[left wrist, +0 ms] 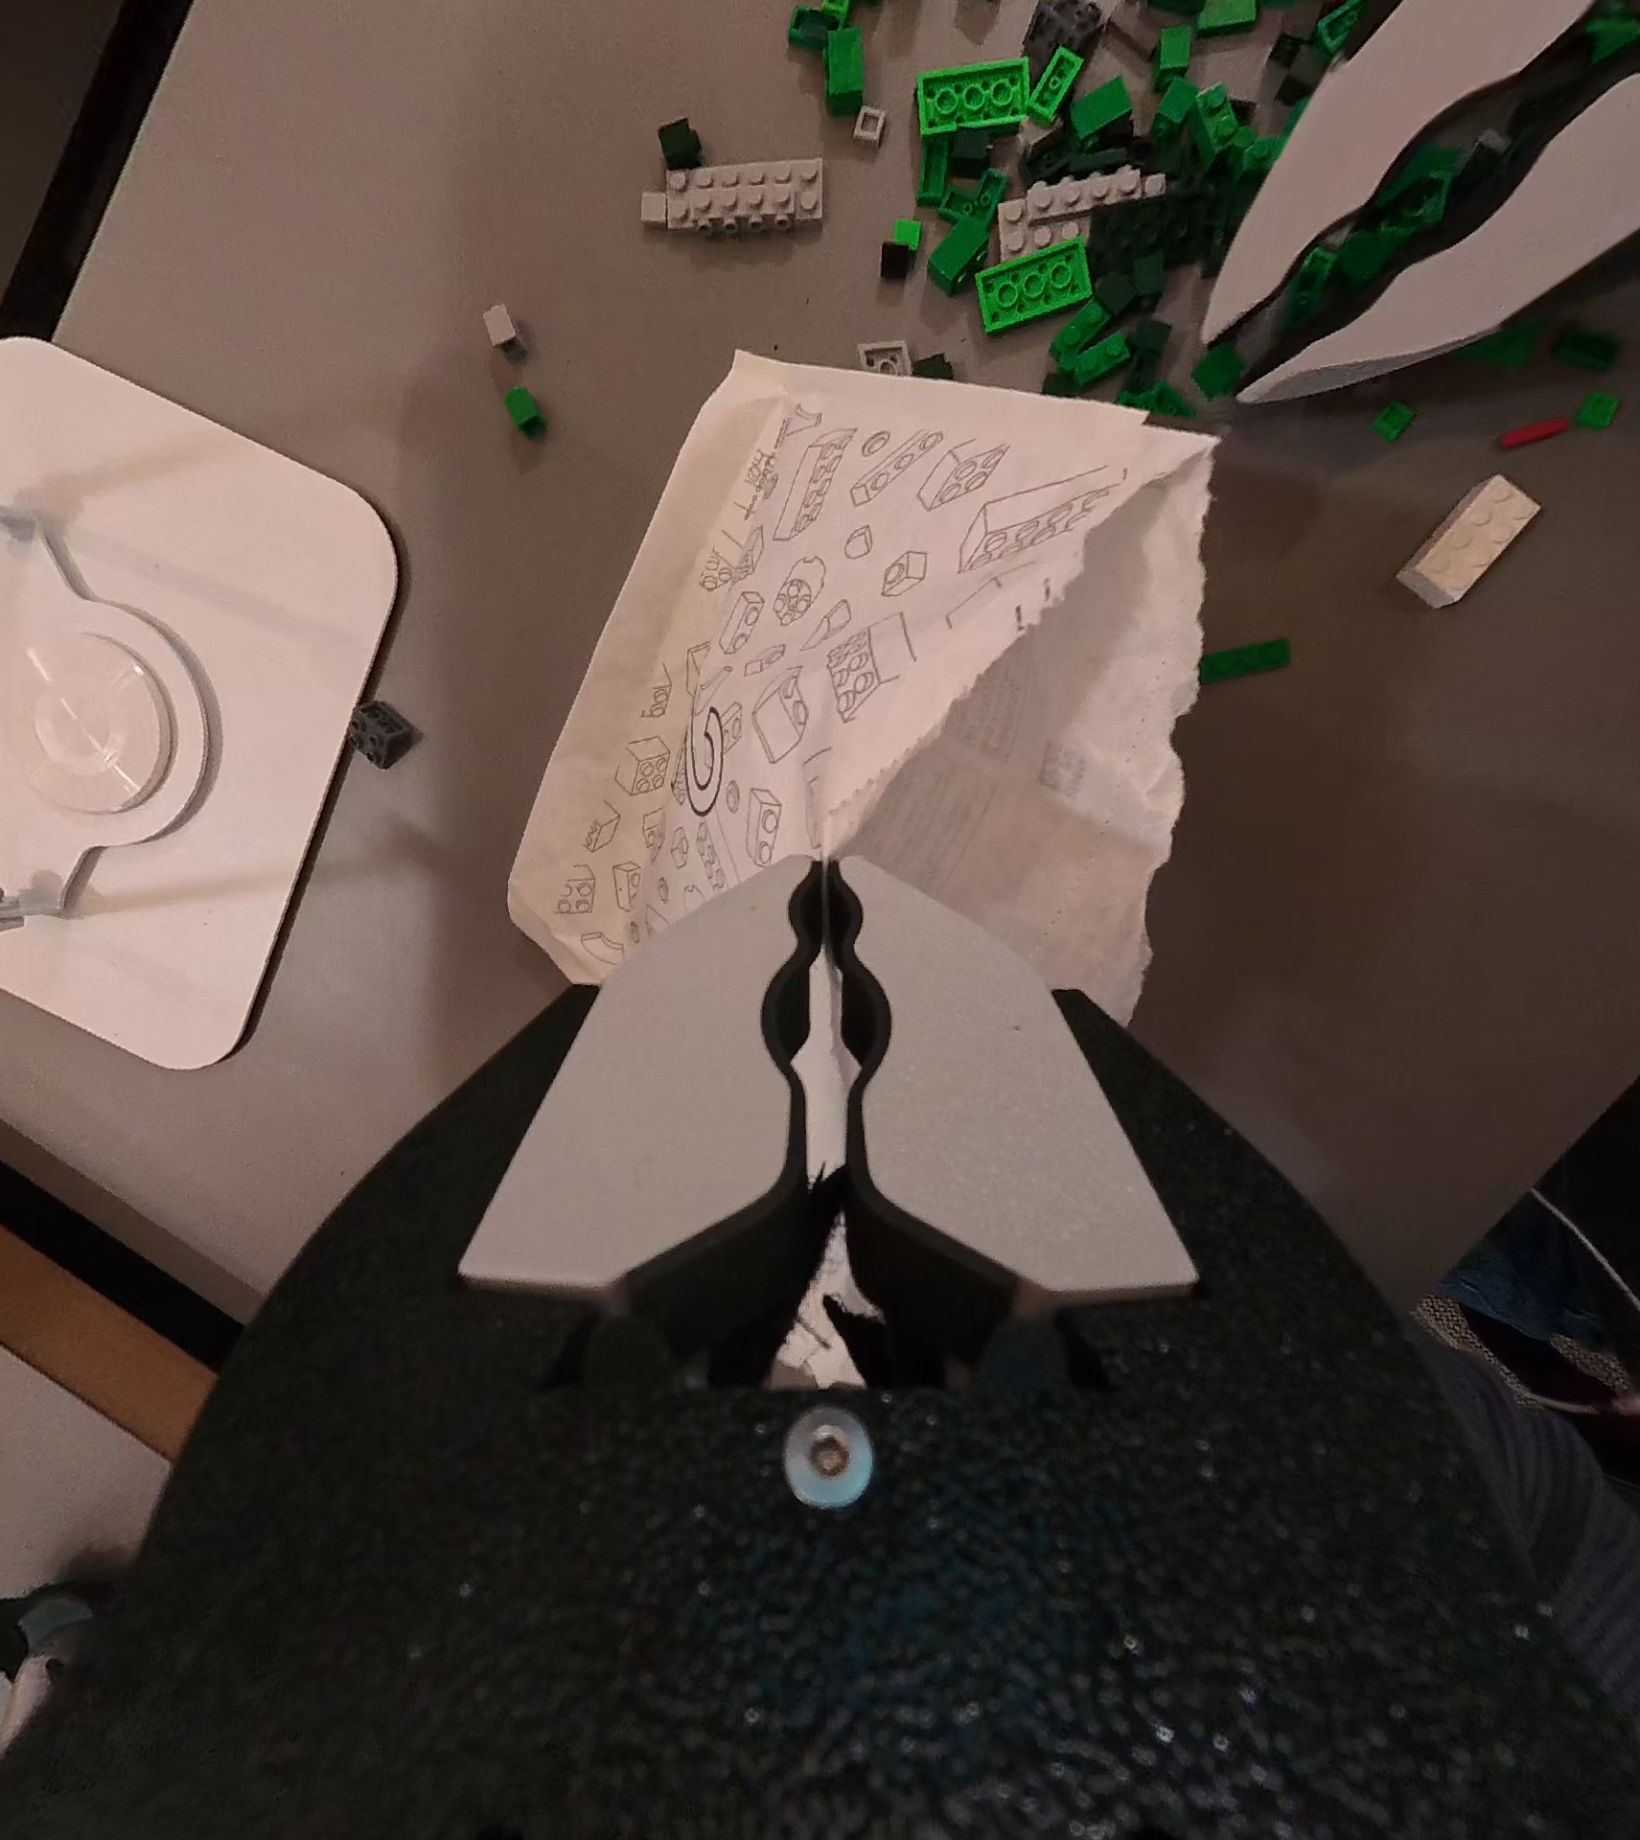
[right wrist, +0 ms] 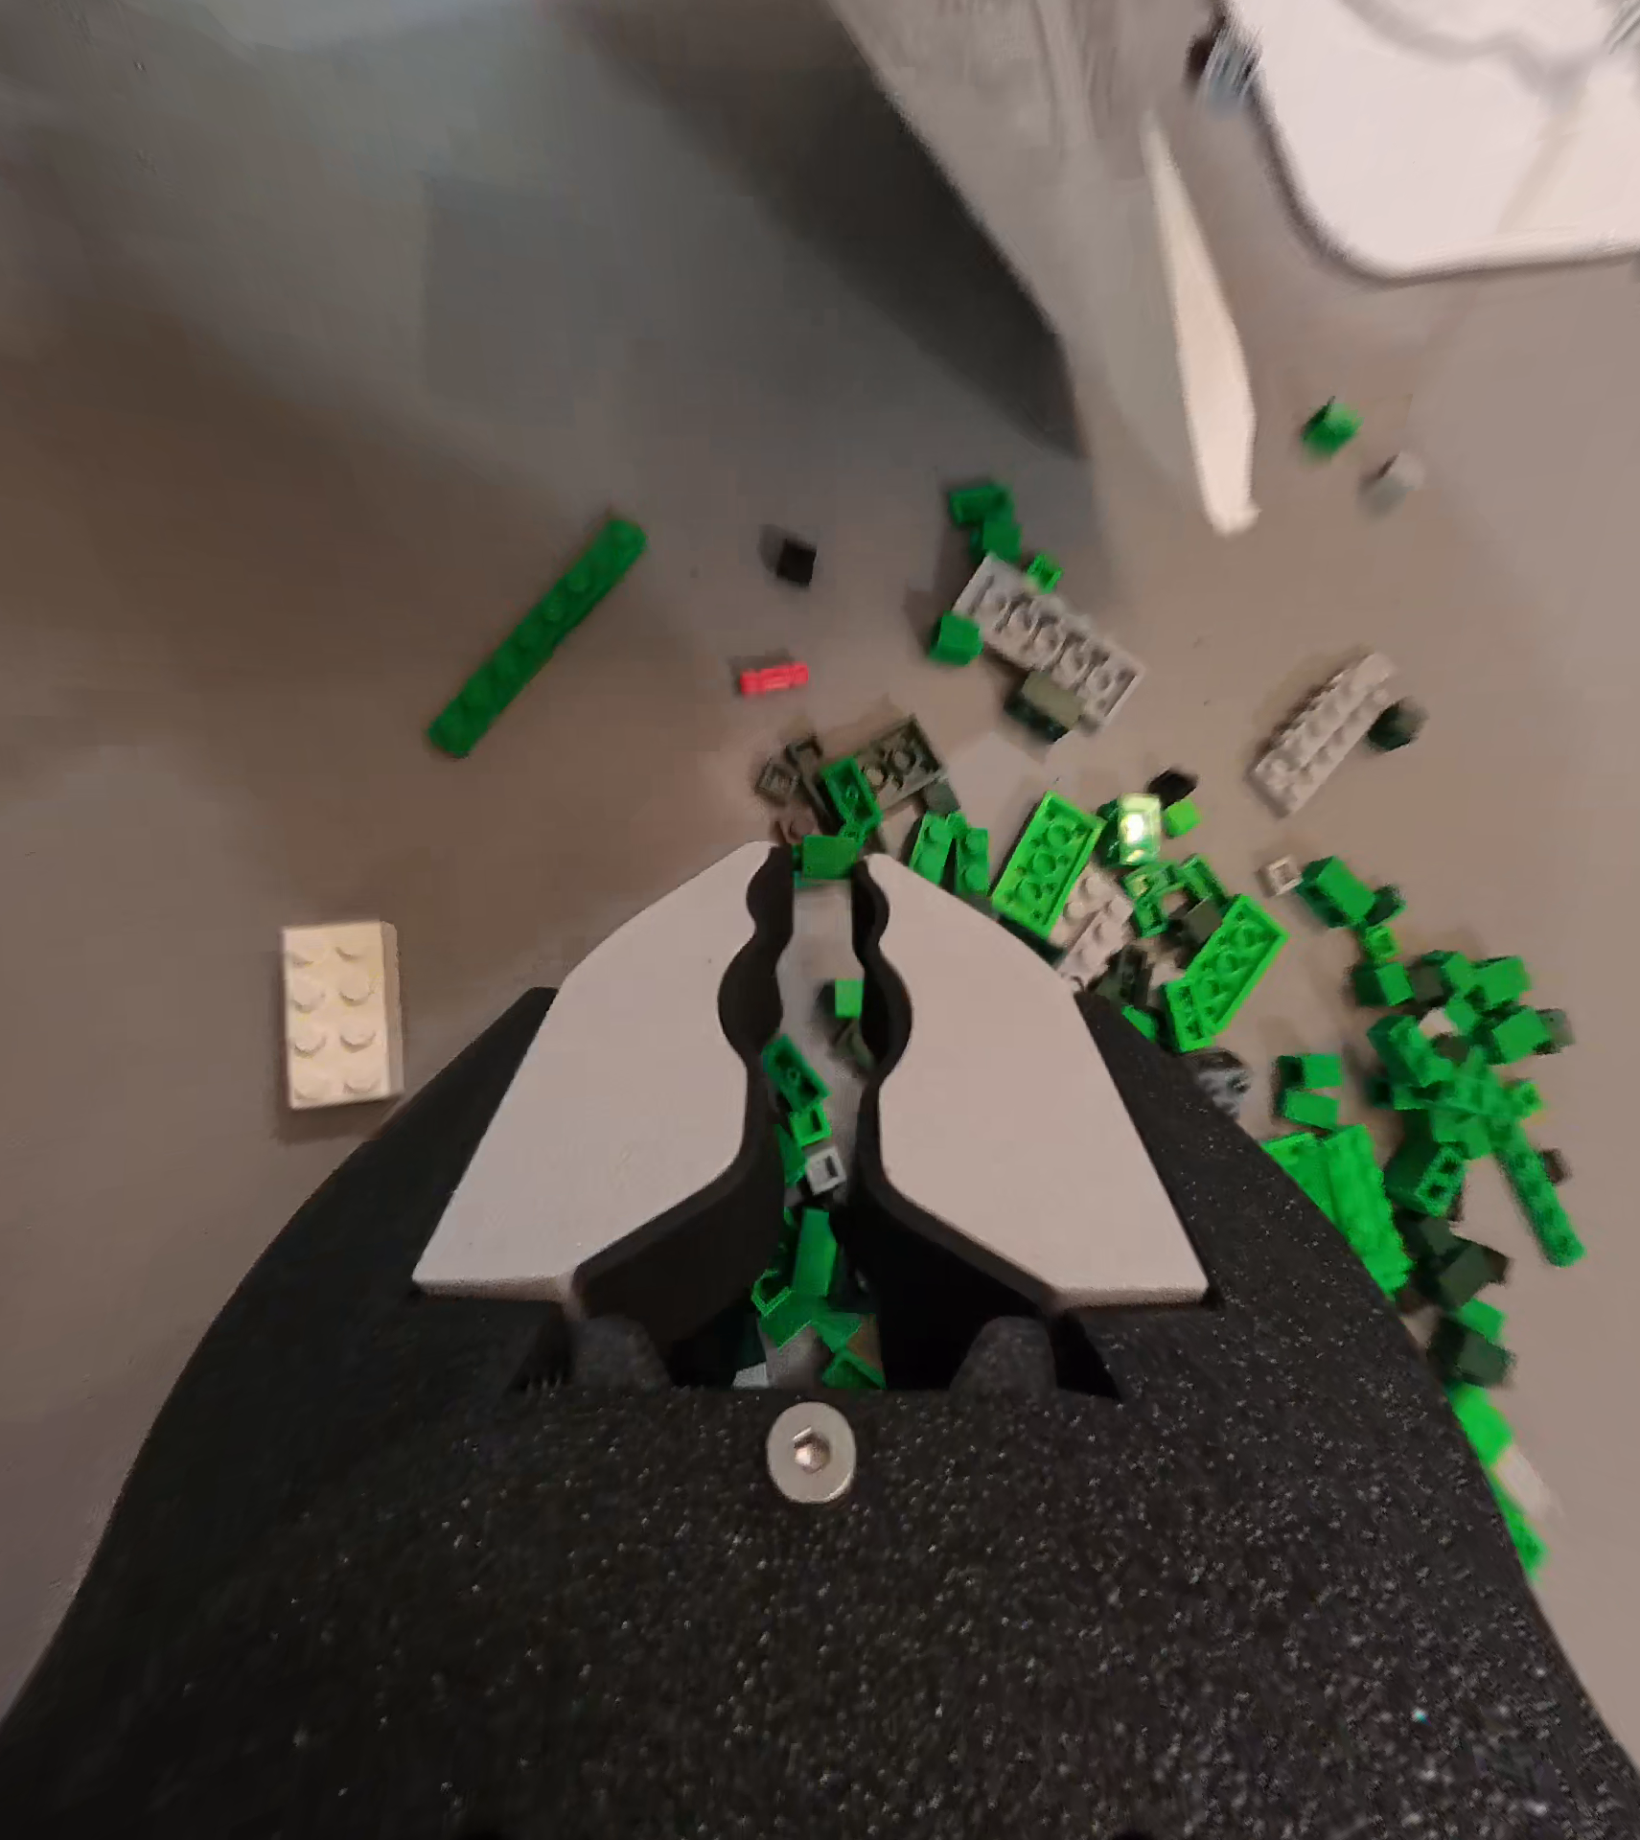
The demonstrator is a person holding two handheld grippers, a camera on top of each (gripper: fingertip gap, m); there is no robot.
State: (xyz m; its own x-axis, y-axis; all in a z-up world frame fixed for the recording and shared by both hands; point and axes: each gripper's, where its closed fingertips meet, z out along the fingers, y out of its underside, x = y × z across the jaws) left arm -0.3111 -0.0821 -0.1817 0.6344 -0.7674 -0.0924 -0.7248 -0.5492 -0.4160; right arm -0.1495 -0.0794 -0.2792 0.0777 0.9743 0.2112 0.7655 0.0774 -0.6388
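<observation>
Left wrist view has the left tongs [left wrist: 824, 876] pinched tight on the edge of a torn white paper bag [left wrist: 855, 637], the kind printed with little line drawings of bricks. The paper runs right down the slot between the two grey fingers [left wrist: 686, 1075]. The bag's long axis heads away from the camera, and its ragged, torn-open mouth points toward the brick pile [left wrist: 1094, 179] at the far side of the grey desk [left wrist: 377, 249]. It looks lifted a bit, can't tell if its far end touches the desk.

Left of the bag sits a white rounded base plate [left wrist: 228, 617] with a clear plastic bracket [left wrist: 99, 717] on it, well apart from the paper. A cream 2x4 brick [left wrist: 1471, 540] lies alone off to the right, and a small red piece [left wrist: 1533, 432] beyond it. A grey studded plate [left wrist: 741, 194] sits at the near edge of the pile. The right tongs [left wrist: 1244, 383] show in the top right corner, hovering over the greens.

Right wrist view is blurry. The right tongs [right wrist: 824, 864] are parted only a narrow bit with nothing clamped, tips just over the heap of green bricks [right wrist: 1194, 946]. A long green plate [right wrist: 537, 637] lies off on its own, angled diagonally, with the cream brick [right wrist: 341, 1014] on the left and the red piece [right wrist: 772, 677] between plate and heap
</observation>
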